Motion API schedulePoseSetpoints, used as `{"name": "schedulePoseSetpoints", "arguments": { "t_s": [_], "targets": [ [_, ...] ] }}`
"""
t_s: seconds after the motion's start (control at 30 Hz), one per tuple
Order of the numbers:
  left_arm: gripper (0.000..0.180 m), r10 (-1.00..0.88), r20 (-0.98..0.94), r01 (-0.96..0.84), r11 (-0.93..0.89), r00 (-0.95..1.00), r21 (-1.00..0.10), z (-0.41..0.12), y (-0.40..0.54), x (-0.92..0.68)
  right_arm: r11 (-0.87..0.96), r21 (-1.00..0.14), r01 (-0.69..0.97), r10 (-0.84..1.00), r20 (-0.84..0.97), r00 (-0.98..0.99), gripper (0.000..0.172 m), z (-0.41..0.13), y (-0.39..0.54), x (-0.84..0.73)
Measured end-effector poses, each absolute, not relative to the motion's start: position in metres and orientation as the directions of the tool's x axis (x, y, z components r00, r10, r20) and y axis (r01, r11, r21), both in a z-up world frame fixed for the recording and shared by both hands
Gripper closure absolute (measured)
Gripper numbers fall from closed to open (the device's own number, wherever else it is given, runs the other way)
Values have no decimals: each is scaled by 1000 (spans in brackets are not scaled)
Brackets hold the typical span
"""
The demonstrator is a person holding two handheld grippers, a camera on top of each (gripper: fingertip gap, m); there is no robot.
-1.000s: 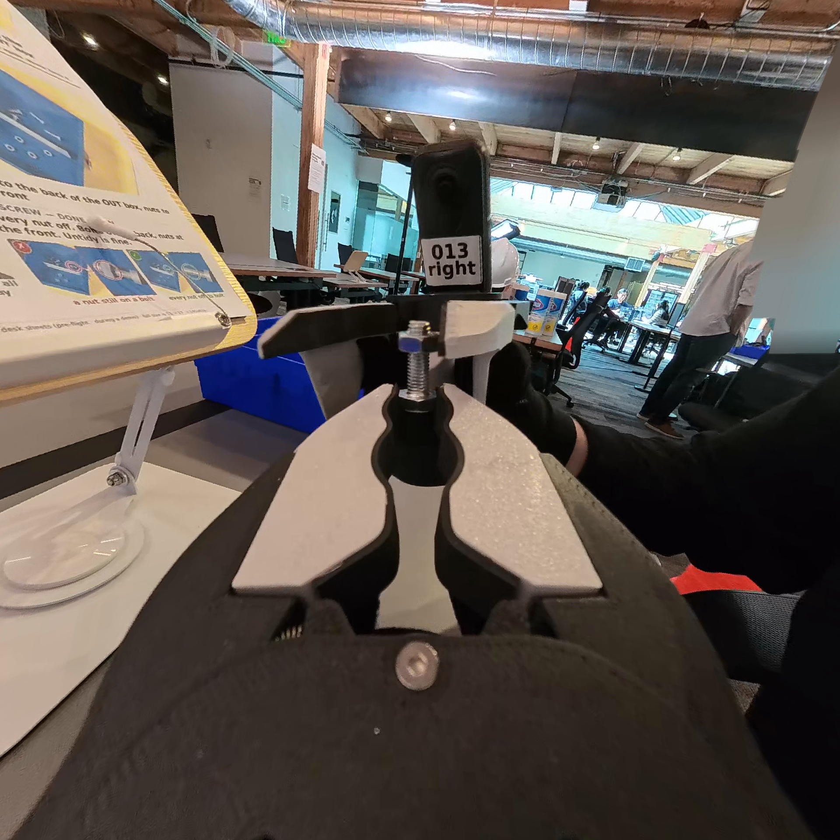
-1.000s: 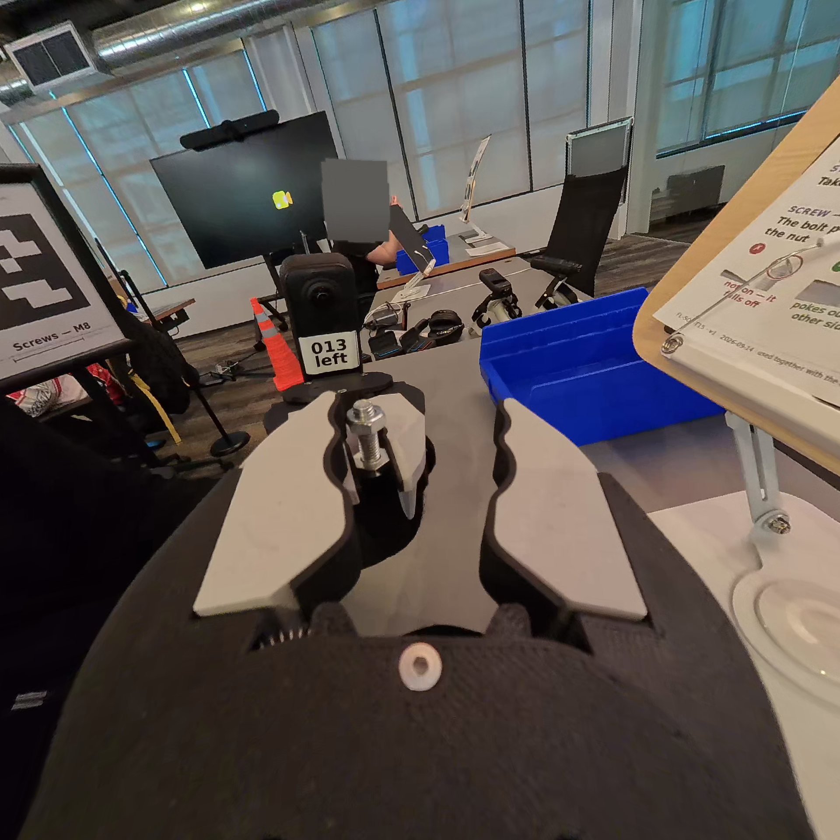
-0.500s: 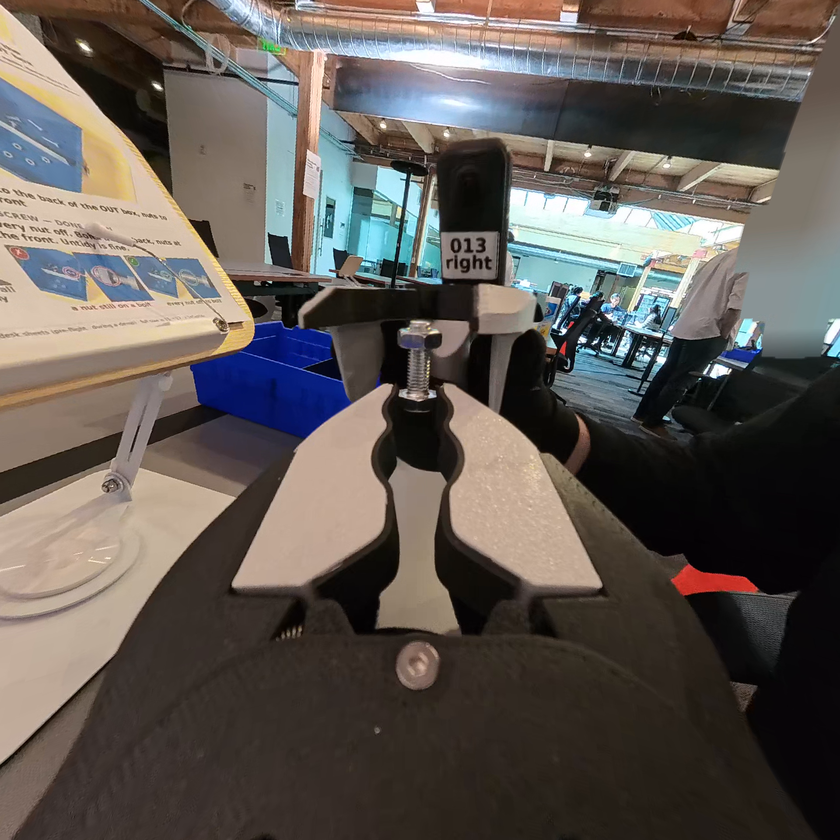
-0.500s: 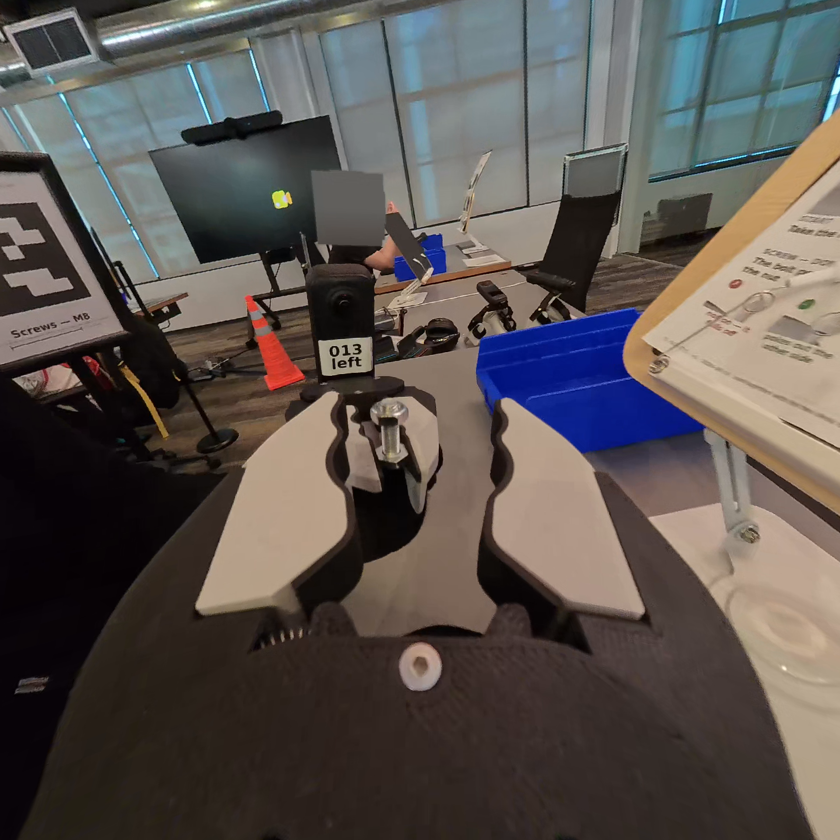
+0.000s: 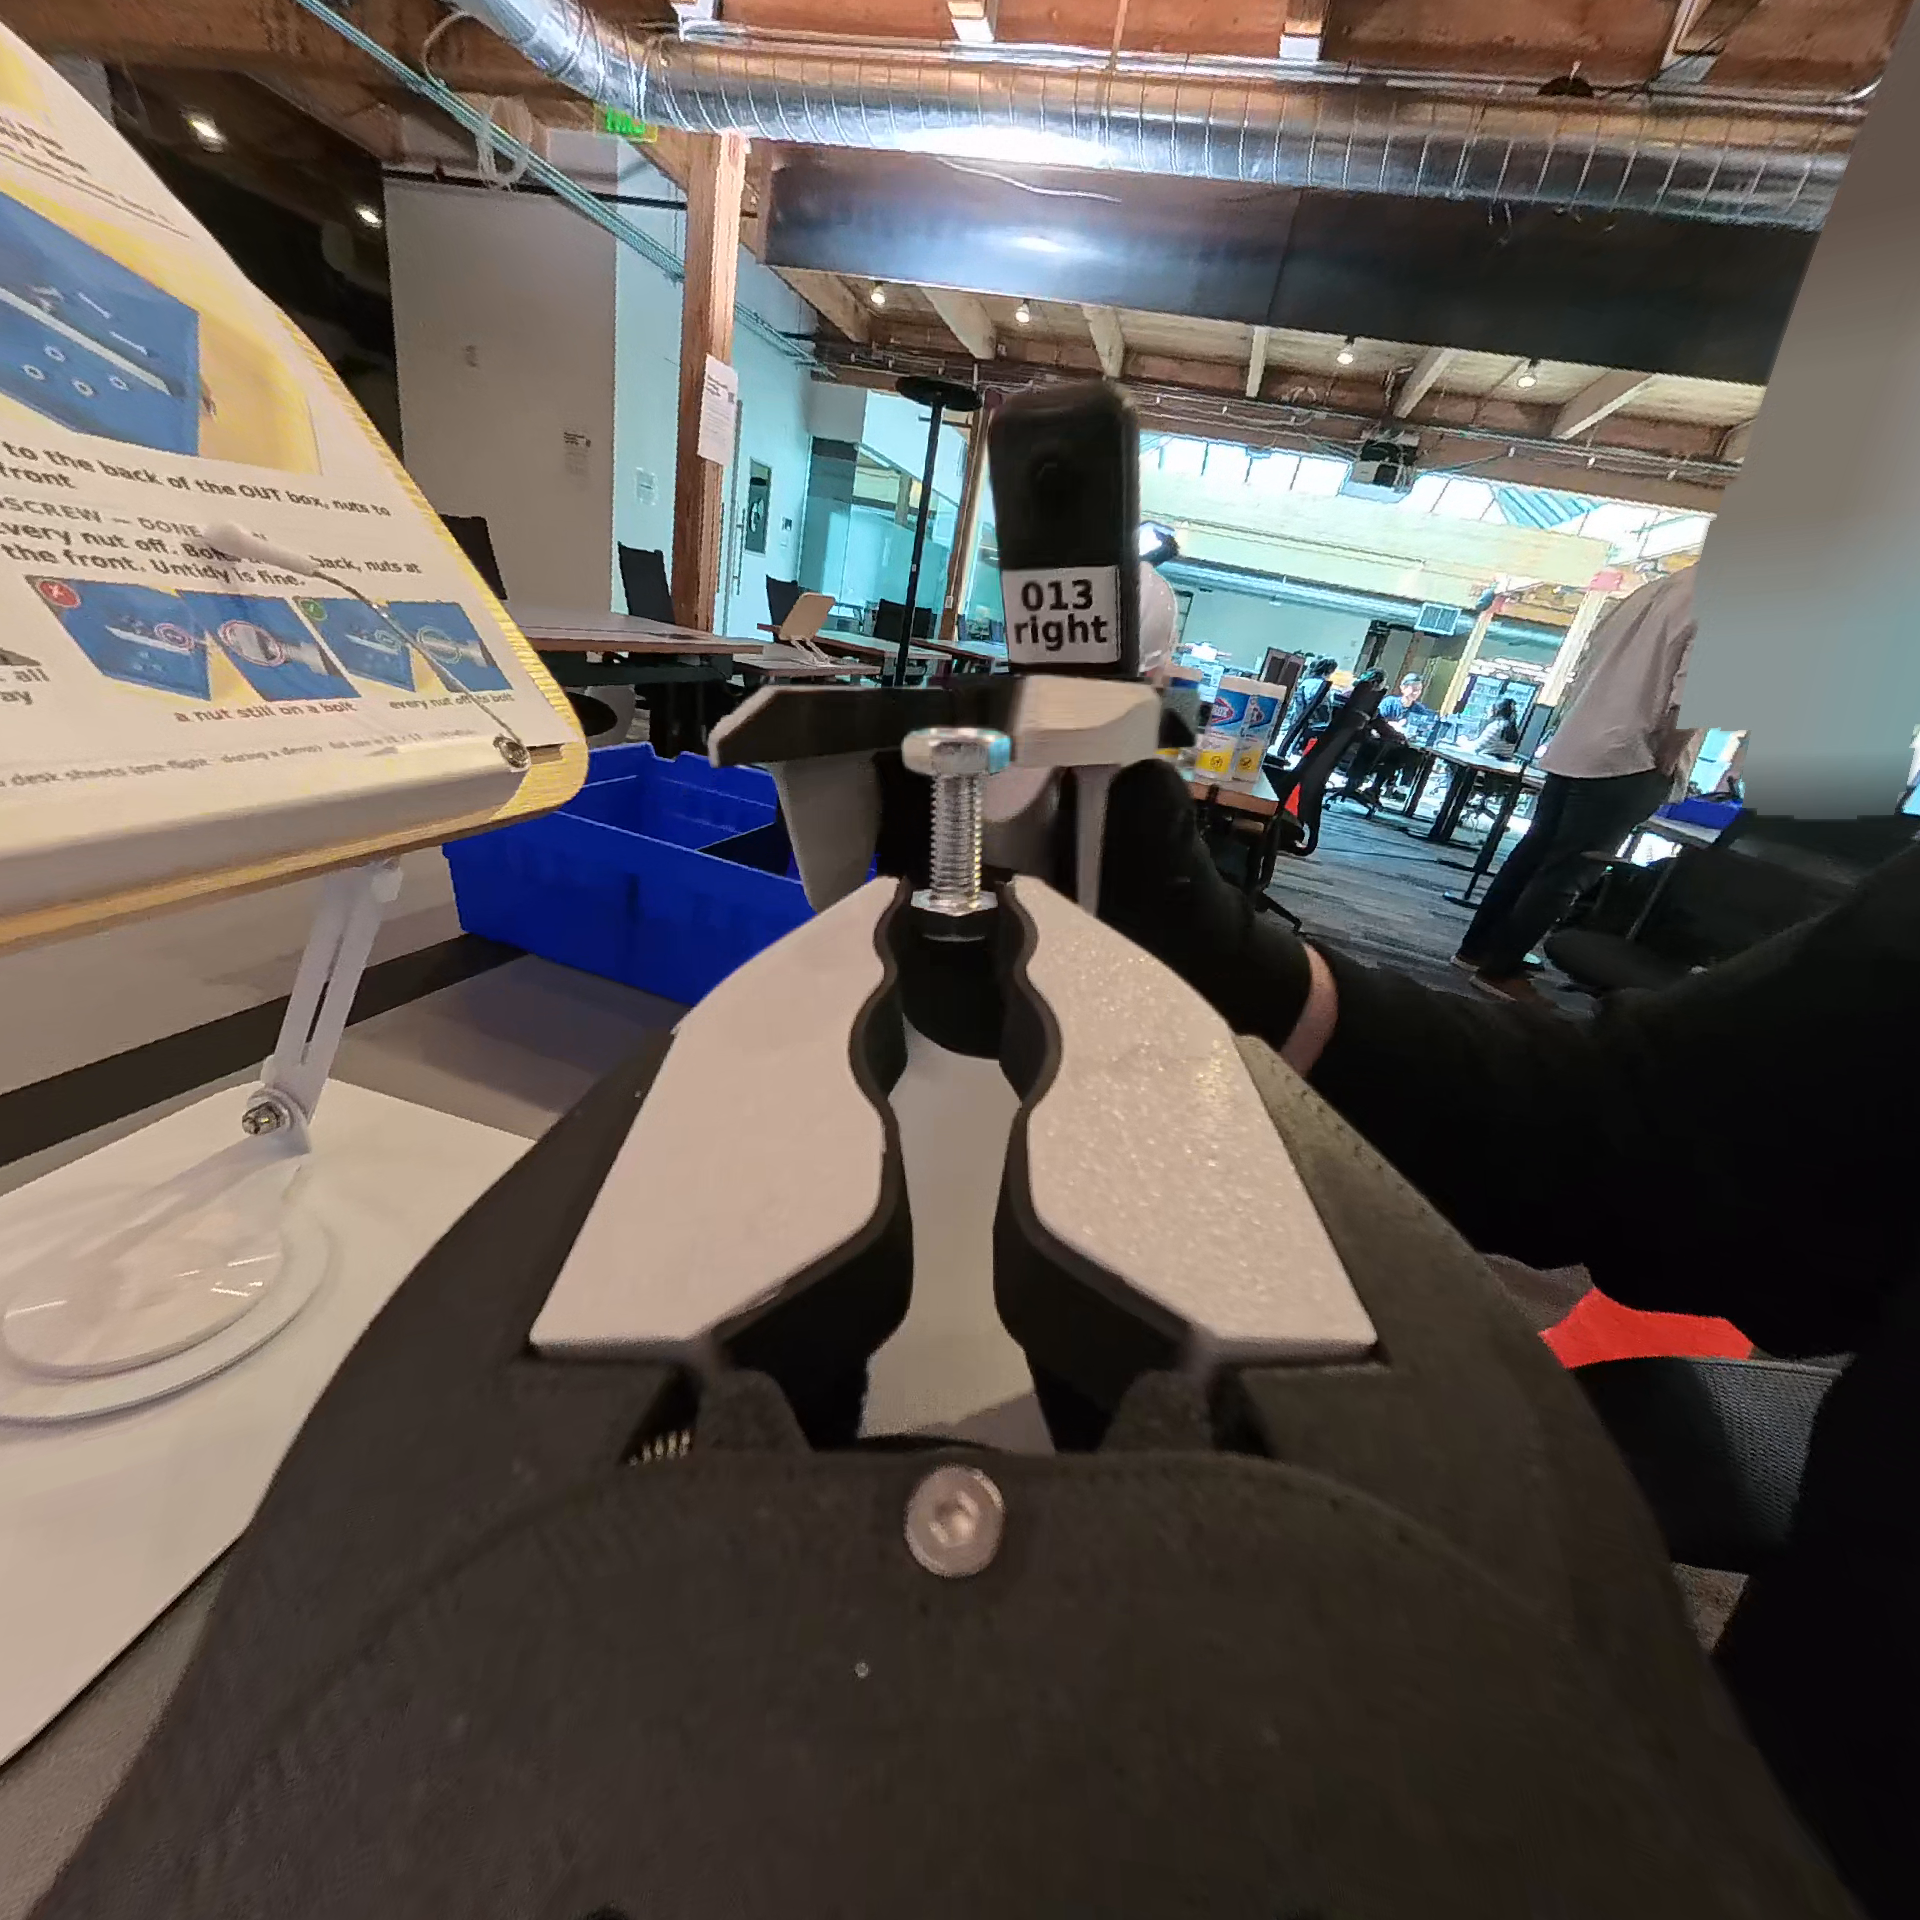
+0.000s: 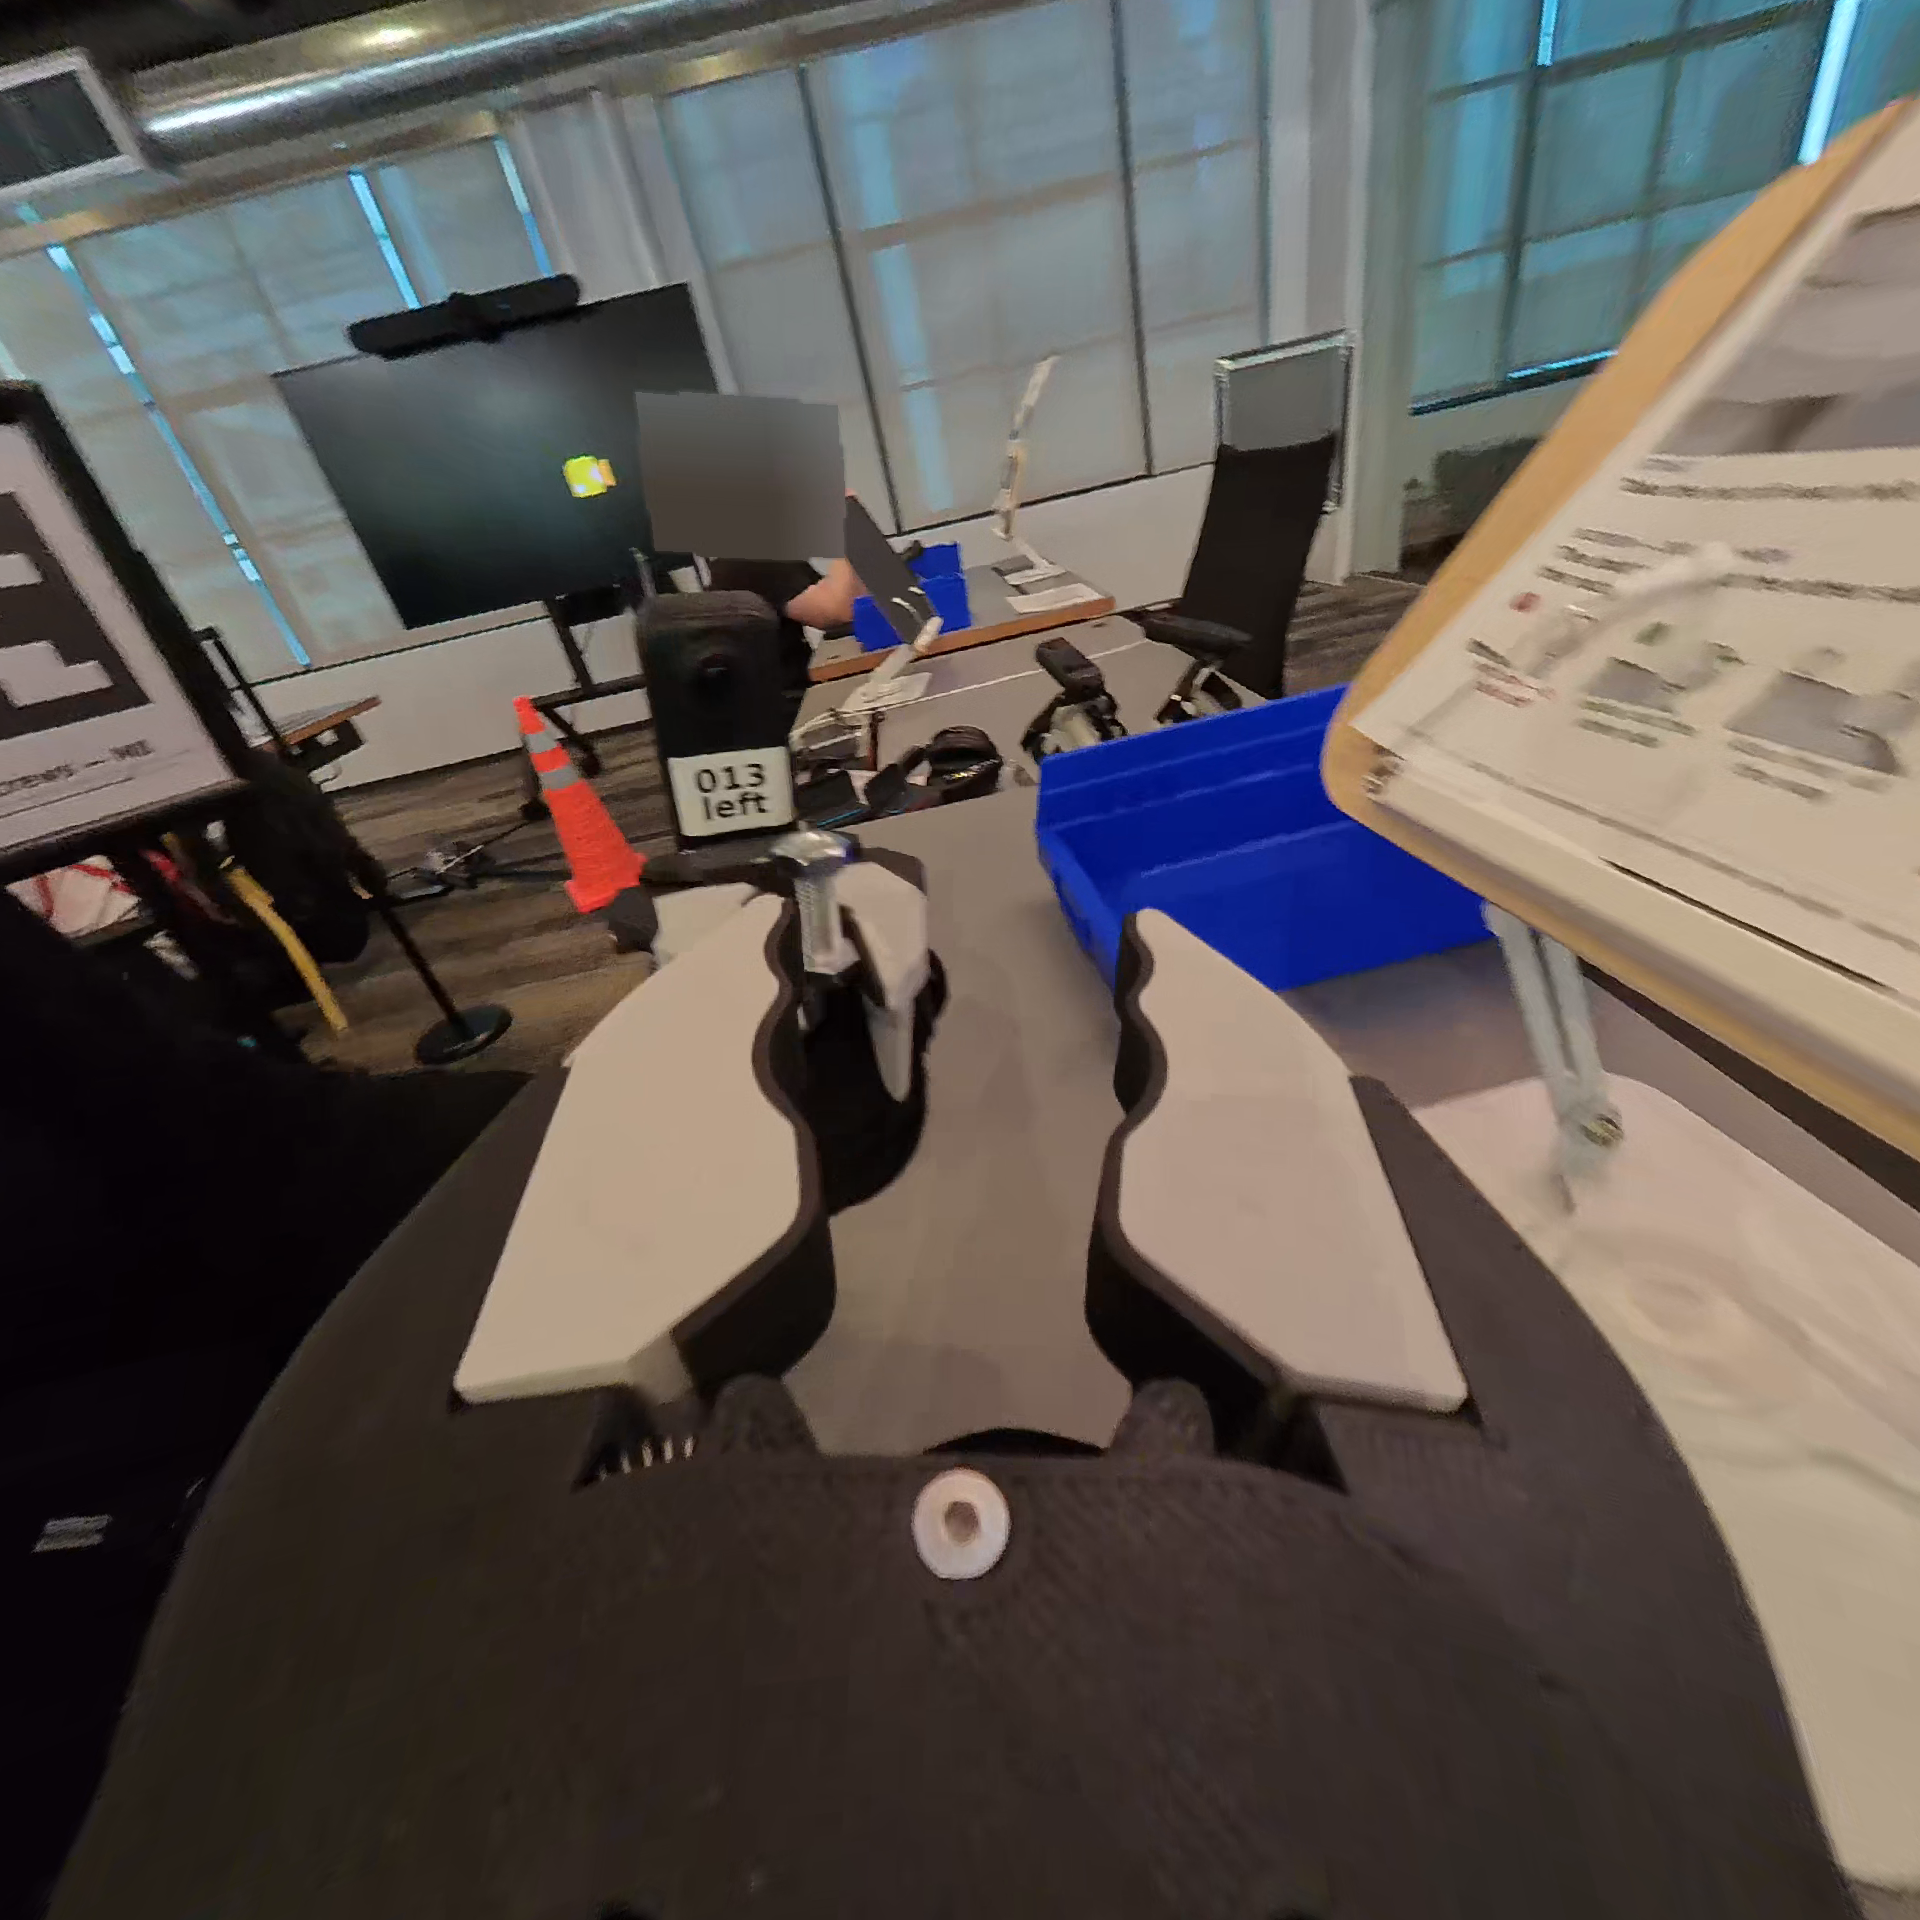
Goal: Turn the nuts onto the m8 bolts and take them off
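In the left wrist view my left gripper [image 5: 951, 906] is shut on a silver hex nut [image 5: 951, 902] at its fingertips. A silver M8 bolt [image 5: 954, 831] is threaded in the nut and stands upright, head on top. My right gripper [image 5: 935, 717] faces it from behind, open, its two fingers on either side of the bolt head without pressing on it. In the right wrist view my right gripper [image 6: 956, 925] is wide open. The bolt [image 6: 821, 914] stands between its fingers, close to the left finger [image 6: 675, 1091]. The picture is blurred.
A blue bin [image 5: 623, 873] sits on the grey table behind the grippers; it also shows in the right wrist view [image 6: 1226, 852]. An instruction board [image 5: 208, 623] on a white stand [image 5: 156, 1299] leans over the table. A person's black sleeve [image 5: 1610, 1091] is to the right. Both grippers' tips are close together, under 4 cm apart.
My left gripper keeps its hold on the nut and bolt. My right gripper has shifted and tilted around the bolt head, and its jaws have narrowed a little while staying open.
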State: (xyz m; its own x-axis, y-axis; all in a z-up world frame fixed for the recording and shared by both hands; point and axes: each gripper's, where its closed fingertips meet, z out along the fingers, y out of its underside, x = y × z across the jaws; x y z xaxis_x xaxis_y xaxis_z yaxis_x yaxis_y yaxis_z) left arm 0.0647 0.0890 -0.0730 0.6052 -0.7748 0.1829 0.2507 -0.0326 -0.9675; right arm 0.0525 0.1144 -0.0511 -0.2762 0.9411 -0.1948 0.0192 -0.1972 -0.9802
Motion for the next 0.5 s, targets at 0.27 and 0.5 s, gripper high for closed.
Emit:
{"name": "schedulePoseSetpoints", "arguments": {
  "t_s": [0.27,0.5],
  "targets": [
    [166,-778,169,225,-36,605,-974,-75,88,70,-198,-980,35,919,-198,-340,115,-51,93,32],
    [166,-772,161,230,-20,614,-973,-71,88,64,-246,-969,31,933,-245,-263,120,-59,123,52]
  ]
}}
